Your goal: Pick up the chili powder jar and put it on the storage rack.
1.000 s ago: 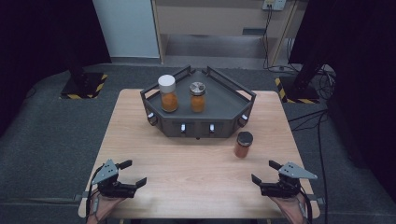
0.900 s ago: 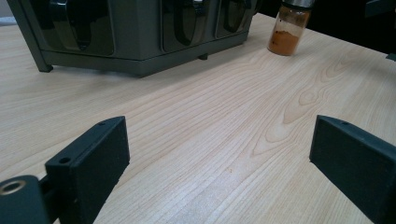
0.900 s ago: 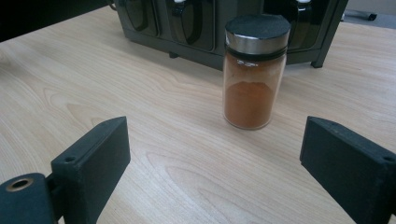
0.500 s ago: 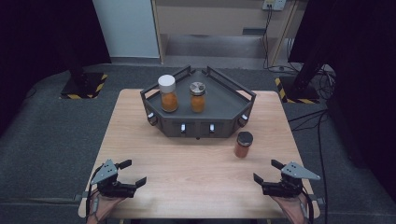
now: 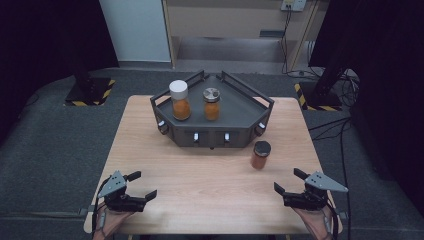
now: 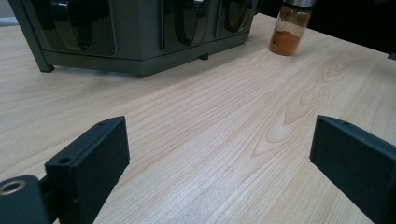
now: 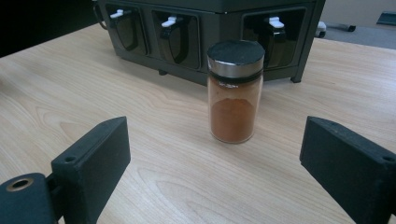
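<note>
While both grippers are held low near the table's [image 5: 210, 175] front edge, the left gripper [image 5: 137, 186] and the right gripper [image 5: 289, 182] are seen with jaws spread wide and empty. The dark-lidded spice jar [image 7: 235, 91] stands upright on the wood ahead of the right gripper, just before the grey rack [image 5: 215, 134]. Two more jars, a white-lidded jar [image 5: 179, 100] and a metal-lidded jar [image 5: 211, 103], are set upright on the rack. No label or writing can be read on any jar.
</note>
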A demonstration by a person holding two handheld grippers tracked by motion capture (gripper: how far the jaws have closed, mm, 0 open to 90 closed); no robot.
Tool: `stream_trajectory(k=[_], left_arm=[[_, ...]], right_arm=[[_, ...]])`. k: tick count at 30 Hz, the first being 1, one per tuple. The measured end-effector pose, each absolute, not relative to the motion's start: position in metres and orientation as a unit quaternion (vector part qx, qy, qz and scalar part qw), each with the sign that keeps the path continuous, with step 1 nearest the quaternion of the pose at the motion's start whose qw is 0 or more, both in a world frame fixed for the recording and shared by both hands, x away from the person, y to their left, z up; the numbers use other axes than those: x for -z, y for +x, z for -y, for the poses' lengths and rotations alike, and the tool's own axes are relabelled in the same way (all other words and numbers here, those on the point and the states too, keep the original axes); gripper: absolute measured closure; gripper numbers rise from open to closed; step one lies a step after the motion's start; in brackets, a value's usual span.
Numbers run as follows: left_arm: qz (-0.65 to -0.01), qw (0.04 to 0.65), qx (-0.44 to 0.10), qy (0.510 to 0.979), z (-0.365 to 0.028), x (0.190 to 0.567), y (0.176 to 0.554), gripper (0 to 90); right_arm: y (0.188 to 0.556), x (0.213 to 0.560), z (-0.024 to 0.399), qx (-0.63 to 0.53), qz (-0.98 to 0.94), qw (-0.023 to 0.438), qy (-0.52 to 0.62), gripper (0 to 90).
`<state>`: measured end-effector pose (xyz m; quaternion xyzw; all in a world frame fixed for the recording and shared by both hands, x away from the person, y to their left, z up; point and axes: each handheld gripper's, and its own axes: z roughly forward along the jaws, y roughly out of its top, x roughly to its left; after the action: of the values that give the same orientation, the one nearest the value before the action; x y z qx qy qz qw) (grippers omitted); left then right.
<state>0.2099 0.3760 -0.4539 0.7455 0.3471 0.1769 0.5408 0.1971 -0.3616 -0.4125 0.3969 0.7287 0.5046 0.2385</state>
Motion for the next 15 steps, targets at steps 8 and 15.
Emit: stream_trajectory(k=[8, 15], left_arm=[[-0.347, 0.540, -0.177, 0.746, -0.376, 0.454, 0.210, 3.8], [-0.348, 0.538, -0.175, 0.748, -0.375, 0.453, 0.210, 3.7]], right_arm=[[0.199, 0.401, 0.363, -0.500, -0.730, 0.240, 0.399, 8.6], [0.207, 0.388, 0.363, -0.502, -0.730, 0.239, 0.397, 8.5]])
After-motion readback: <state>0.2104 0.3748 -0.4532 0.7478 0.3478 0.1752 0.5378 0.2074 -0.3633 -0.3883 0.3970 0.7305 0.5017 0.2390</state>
